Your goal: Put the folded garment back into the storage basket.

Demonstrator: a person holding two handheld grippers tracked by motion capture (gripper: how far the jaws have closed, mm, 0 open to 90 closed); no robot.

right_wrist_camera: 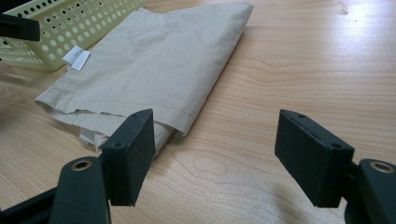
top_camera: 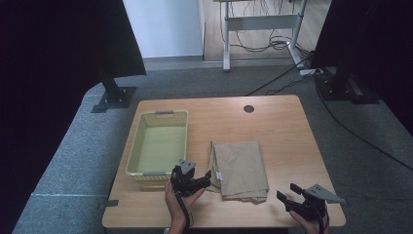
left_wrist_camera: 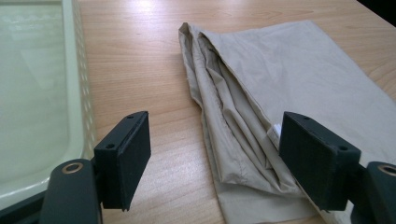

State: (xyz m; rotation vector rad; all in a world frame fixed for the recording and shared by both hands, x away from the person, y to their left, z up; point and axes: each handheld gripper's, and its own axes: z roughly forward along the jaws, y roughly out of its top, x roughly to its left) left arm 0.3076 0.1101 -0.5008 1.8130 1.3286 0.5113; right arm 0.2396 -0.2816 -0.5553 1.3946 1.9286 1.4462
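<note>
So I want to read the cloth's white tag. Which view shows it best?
The right gripper view: the tag lies in plain sight on the cloth by the basket. The left gripper view has it half hidden behind a finger; the high view shows a speck.

Basket (left_wrist_camera: pixel 42 84) gets chopped by the frame beside the left tool (left_wrist_camera: pixel 215 161); the tag (right_wrist_camera: pixel 76 59) print's too tiny to read.

Light falls evenly and fairly bright on the desk (top_camera: pixel 282 126), while dark panels black out both upper corners around it. Glare whitens the desk's far edge in both gripper views. Soft shadows lie beside the cloth (right_wrist_camera: pixel 154 60). The near jaws look slightly blurred.
</note>
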